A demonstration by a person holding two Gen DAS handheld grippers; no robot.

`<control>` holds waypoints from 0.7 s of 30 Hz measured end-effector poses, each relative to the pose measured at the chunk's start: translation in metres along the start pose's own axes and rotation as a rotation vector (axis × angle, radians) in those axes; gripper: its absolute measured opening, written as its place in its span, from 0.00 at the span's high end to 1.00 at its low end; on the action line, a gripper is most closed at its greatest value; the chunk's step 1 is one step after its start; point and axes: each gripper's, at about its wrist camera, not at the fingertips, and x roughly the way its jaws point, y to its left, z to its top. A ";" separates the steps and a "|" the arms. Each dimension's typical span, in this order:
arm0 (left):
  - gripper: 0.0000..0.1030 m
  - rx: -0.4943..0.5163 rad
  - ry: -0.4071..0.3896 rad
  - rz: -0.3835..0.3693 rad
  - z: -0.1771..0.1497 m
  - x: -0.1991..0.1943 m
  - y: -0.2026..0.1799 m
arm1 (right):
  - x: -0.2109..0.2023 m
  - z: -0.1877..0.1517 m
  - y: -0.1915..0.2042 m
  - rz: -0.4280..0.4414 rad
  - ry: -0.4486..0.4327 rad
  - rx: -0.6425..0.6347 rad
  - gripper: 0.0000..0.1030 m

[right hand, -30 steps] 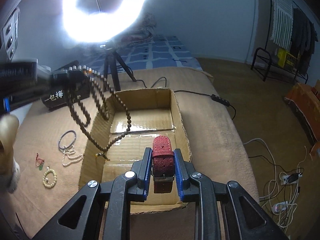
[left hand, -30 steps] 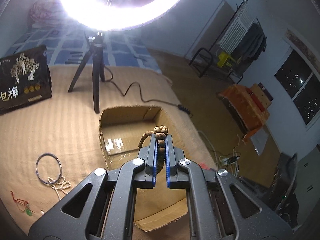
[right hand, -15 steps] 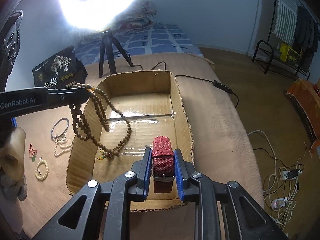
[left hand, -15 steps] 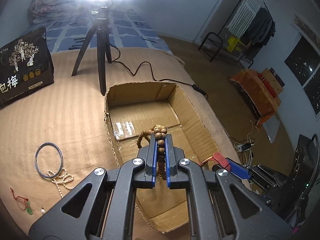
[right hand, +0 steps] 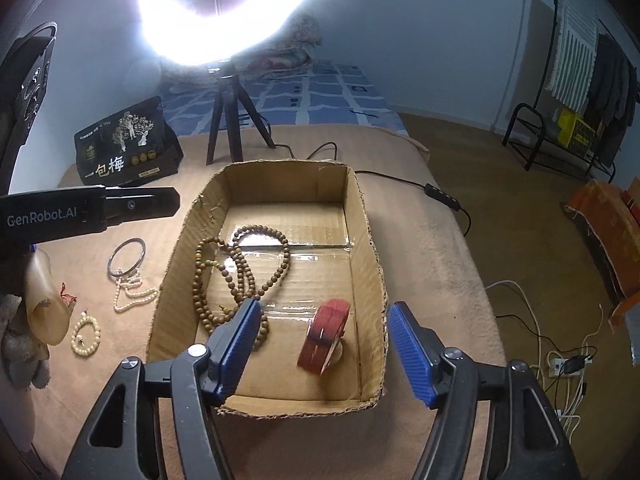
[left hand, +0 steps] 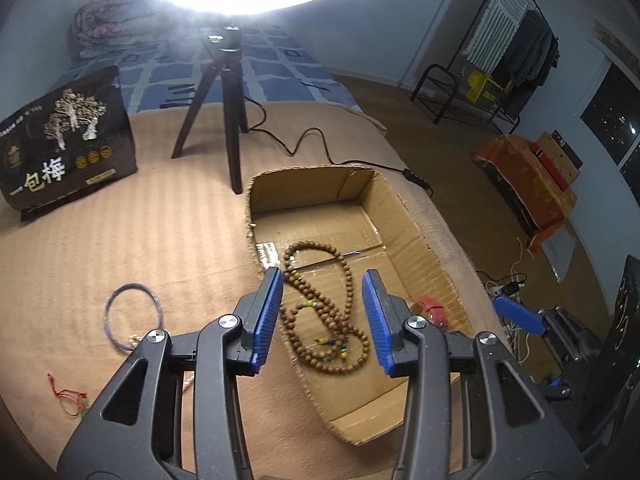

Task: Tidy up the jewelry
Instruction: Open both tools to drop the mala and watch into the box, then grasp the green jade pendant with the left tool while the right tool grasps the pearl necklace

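1. The left gripper [left hand: 323, 316] hangs over the near left part of the cardboard box [left hand: 416, 224], its blue pads spread wide with nothing between them.
2. The wooden bead necklace [left hand: 324, 312] lies loose in loops on the box floor, seen through the gap between the left gripper's pads; it touches neither pad.
3. The right gripper [right hand: 324, 350] is likewise released, its jaws standing far apart above the near end of the box.
4. The red watch strap [right hand: 325, 336] sits inside the box toward its near right side, tipped on edge, clear of both right pads.
5. In the right wrist view the necklace [right hand: 240, 276] fills the left half of the box floor, well apart from the strap.
6. Outside the box, on the tan bedcover [right hand: 420, 248] to its left, lie a metal bangle [right hand: 127, 258], a pearl strand [right hand: 130, 294], a pale bead bracelet [right hand: 86, 334] and a red cord charm [left hand: 68, 400].
7. A black snack bag [left hand: 64, 156] and a ring light tripod [left hand: 224, 104] stand beyond the box.
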 end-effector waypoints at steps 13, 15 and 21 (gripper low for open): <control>0.42 0.062 -0.069 0.057 -0.010 -0.063 0.034 | -0.030 0.011 0.031 -0.002 -0.107 -0.040 0.05; 0.37 0.071 -0.090 0.081 -0.014 -0.077 0.044 | -0.031 0.012 0.036 -0.002 -0.118 -0.043 0.05; 0.36 0.012 -0.084 0.124 -0.028 -0.100 0.087 | -0.033 0.016 0.052 0.058 -0.139 -0.023 0.05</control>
